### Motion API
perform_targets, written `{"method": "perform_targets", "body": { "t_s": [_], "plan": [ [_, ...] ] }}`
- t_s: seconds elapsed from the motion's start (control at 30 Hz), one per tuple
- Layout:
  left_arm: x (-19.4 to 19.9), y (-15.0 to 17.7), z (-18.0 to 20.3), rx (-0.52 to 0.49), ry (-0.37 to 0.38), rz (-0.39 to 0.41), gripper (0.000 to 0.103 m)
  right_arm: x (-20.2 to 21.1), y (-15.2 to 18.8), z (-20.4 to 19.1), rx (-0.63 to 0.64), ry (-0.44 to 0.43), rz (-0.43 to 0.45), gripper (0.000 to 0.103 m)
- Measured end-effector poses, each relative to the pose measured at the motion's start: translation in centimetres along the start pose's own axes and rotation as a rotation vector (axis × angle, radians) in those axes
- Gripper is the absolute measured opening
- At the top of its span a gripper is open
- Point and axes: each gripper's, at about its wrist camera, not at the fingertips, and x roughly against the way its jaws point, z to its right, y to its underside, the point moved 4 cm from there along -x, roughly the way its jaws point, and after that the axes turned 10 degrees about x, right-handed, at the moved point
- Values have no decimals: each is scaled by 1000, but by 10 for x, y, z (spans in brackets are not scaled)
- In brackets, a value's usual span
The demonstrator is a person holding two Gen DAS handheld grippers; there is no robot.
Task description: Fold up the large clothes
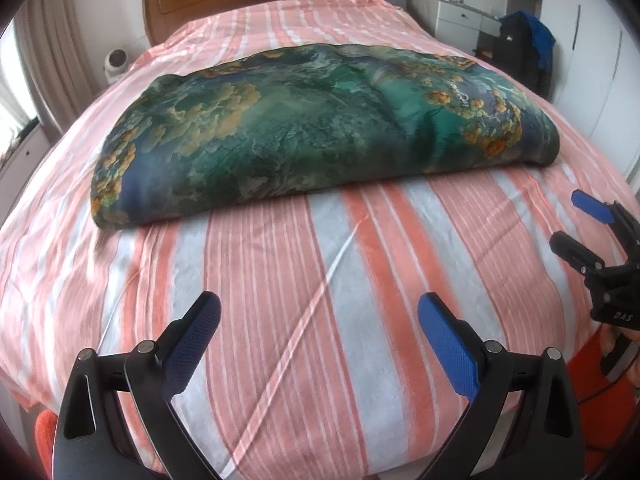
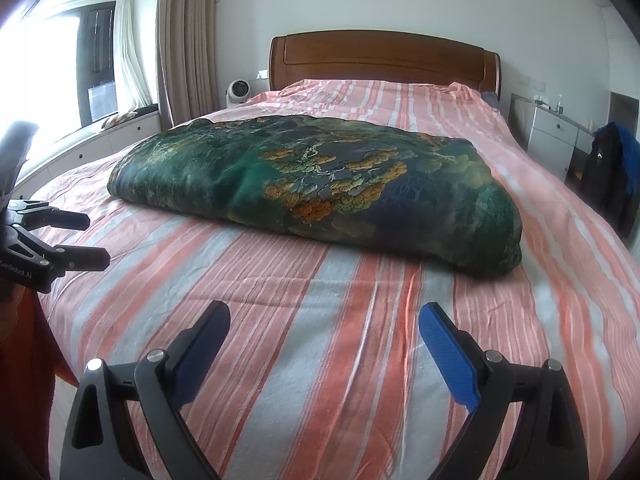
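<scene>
Your left gripper (image 1: 318,316) and right gripper (image 2: 324,324) hover released, jaws spread, above the near striped bedspread (image 1: 280,280), clear of the folded green quilt (image 1: 304,128) resting mid-bed, apparently finished.

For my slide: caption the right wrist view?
Open right tongs face a folded green quilt on a striped bed.

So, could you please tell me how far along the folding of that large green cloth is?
Done: the green patterned cloth already lies folded in a thick rectangular bundle across the striped bedsheet. In hand: nothing; the left gripper and right gripper are both open and clear of it. Left: possibly another fold, though I cannot tell whether one is intended.
</scene>
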Motion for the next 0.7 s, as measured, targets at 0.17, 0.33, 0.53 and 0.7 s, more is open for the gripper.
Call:
{"method": "perform_targets", "body": {
  "t_s": [0.17, 0.33, 0.53, 0.7],
  "plan": [
    [0, 1, -2, 6, -8, -1, 99, 0, 0, 0, -6, -2, -1, 94],
    [1, 1, -2, 2, -15, 3, 99, -1, 0, 1, -12, -5, -6, 94],
    [0, 1, -3, 5, -18, 4, 99, -2, 1, 1, -20, -8, -10, 94],
    [-1, 2, -6, 12, -22, 3, 99, -3, 1, 1, -21, -9, -13, 94]
  ]
}}
